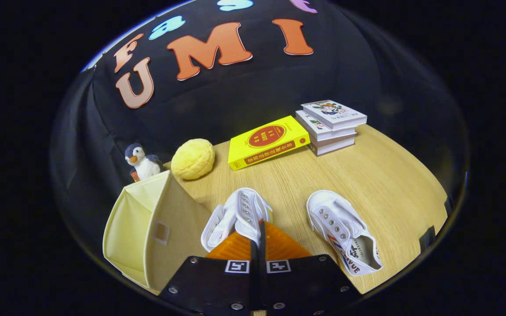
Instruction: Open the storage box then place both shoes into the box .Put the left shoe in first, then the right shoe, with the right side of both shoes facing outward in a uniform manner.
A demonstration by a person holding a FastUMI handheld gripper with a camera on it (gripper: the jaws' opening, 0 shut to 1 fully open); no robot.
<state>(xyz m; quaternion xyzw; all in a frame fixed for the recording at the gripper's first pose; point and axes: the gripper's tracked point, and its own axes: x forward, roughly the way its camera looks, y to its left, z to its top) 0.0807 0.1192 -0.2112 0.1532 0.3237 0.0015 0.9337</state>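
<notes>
Between closed jaws, white shoe (240,216) pinched.

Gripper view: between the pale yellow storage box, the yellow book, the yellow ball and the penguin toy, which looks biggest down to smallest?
1. Storage box, though nearest the camera.
2. Yellow book.
3. Yellow ball.
4. Penguin toy, partly hidden behind the box.
The gripper is pinching a white shoe.

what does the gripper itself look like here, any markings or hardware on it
The gripper has two ribbed, wedge-shaped fingers meeting at a narrow seam. Each sits on a flat black plate fixed with silver screws, and each plate carries a small square black-and-white marker tag beside the seam.
</notes>
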